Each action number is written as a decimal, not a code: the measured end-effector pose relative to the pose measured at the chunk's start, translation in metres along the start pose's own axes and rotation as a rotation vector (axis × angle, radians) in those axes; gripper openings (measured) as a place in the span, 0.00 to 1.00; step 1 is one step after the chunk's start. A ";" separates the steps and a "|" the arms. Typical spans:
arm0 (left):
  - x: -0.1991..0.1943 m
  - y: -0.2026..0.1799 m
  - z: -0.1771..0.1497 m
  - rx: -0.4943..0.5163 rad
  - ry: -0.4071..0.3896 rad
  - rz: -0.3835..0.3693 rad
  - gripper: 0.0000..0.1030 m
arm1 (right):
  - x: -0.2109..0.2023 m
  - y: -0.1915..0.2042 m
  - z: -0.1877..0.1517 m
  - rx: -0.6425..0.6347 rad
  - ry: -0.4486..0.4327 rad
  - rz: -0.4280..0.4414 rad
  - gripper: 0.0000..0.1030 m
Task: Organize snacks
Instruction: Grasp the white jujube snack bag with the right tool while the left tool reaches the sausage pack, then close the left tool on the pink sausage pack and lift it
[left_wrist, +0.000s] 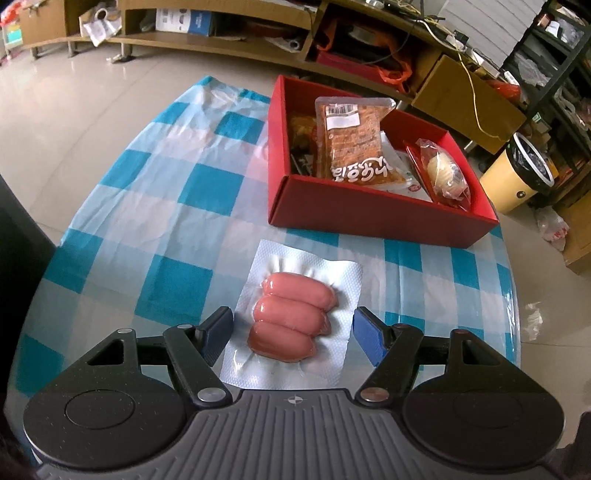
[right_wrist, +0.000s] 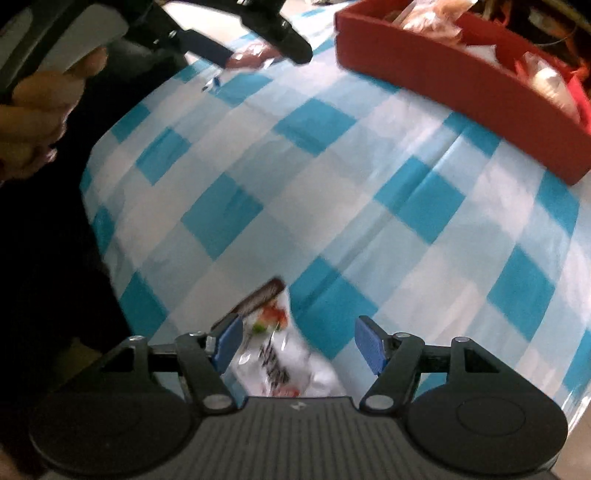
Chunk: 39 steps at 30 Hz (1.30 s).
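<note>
Hovering spread, the left hand-held gripper (left_wrist: 293, 334) straddles the sausage pack (left_wrist: 293, 317), whose sausages lie crosswise between its fingers, box (left_wrist: 369, 218) ahead.

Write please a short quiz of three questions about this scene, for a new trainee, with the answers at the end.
1. True or false: the left gripper is shut on the sausage pack.
2. Multiple choice: where does the orange snack packet with the barcode label lie?
A. on the checkered tablecloth
B. in the red box
C. on the floor
3. Fill in: the white snack bag lies between the fingers of the ____ gripper.

Key
1. False: the jaws stand open on either side of the pack.
2. B
3. right
</note>
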<state>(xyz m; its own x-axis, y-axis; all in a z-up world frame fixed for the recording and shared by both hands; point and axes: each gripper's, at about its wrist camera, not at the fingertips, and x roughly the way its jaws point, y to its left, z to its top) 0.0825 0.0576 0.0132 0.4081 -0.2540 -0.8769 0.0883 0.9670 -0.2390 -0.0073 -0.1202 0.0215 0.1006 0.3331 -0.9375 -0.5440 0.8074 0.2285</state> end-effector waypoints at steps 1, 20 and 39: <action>-0.001 0.000 0.000 -0.002 0.000 -0.004 0.75 | 0.003 0.004 -0.001 -0.023 0.015 0.003 0.63; 0.000 -0.001 -0.004 0.016 0.009 -0.020 0.75 | 0.031 0.048 -0.013 -0.378 0.106 -0.072 0.98; 0.010 -0.027 -0.007 0.079 0.018 0.002 0.58 | -0.037 -0.064 0.014 0.145 -0.180 -0.116 0.53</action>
<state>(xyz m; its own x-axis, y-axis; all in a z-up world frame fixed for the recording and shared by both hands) 0.0779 0.0288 0.0085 0.3920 -0.2514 -0.8850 0.1587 0.9660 -0.2042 0.0350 -0.1773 0.0453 0.3091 0.3046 -0.9009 -0.3966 0.9023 0.1690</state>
